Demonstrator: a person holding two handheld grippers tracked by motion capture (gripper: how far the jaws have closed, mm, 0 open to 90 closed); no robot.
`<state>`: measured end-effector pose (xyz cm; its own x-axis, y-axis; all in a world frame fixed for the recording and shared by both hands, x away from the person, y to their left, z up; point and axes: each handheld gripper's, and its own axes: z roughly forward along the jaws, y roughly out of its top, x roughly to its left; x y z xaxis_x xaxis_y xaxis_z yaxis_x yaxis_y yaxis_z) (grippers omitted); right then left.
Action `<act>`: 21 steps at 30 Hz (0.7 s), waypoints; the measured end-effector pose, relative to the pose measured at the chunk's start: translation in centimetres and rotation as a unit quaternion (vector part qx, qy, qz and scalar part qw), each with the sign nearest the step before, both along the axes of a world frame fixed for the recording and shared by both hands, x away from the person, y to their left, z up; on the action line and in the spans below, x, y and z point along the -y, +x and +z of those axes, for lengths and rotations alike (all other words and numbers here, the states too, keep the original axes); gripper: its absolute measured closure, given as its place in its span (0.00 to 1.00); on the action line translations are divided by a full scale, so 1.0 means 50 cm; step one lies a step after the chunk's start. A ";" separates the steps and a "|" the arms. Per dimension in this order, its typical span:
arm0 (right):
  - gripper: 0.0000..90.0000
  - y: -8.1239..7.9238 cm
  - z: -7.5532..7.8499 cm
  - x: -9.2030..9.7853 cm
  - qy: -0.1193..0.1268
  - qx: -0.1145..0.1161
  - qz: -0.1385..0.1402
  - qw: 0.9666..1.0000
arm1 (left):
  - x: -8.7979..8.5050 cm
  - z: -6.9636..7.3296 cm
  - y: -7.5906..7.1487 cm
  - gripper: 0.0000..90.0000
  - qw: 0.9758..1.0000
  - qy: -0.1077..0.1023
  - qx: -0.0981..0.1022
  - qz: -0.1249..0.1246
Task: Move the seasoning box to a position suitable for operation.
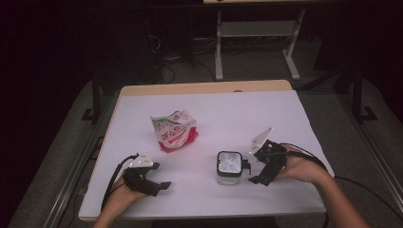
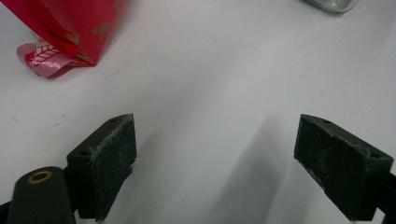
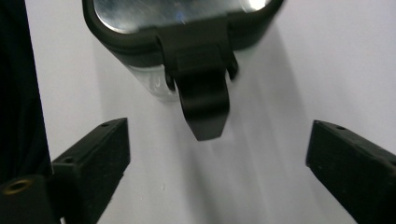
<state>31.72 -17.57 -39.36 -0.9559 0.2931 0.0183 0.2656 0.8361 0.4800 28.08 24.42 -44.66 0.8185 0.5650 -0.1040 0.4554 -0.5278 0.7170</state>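
Observation:
A clear container (image 1: 229, 167) with a black-rimmed lid stands on the white table (image 1: 247, 114), right of centre near the front. My right gripper (image 1: 250, 172) is just to its right, pointing at it. In the right gripper view the lid (image 3: 177, 18) is close ahead, and its black latch tab (image 3: 204, 105) hangs down toward the gap between my right gripper's (image 3: 219, 144) open jaws, untouched. A crumpled red, white and green snack bag (image 1: 175, 131) lies near the table's middle. My left gripper (image 1: 161, 187) rests near the front left, open and holding nothing, with the bag (image 2: 70, 28) ahead on its left.
A corner of the container (image 2: 334, 4) shows at the top of the left gripper view. The table's wooden back edge (image 1: 204, 88) is beyond the bag. Behind it stands a white desk frame (image 1: 256, 33) on a dark floor with cables.

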 end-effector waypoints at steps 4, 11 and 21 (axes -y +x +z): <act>0.27 -0.011 -0.008 0.029 0.038 0.006 -0.039 0.999 | 0.000 0.000 -0.001 0.14 1.000 0.001 0.000 0.002; 0.51 -0.037 -0.035 0.073 0.105 0.001 -0.094 0.990 | 0.000 0.000 -0.003 0.14 1.000 -0.003 -0.002 0.007; 1.00 -0.074 -0.057 0.105 0.178 0.024 -0.128 0.975 | -0.006 0.004 -0.005 0.15 1.000 -0.013 0.005 0.014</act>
<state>28.02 -22.81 -42.23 -0.8540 0.5062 0.1199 0.4143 0.5226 0.7452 27.83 24.71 -44.48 0.8036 0.5847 -0.1111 0.4626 -0.4962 0.7347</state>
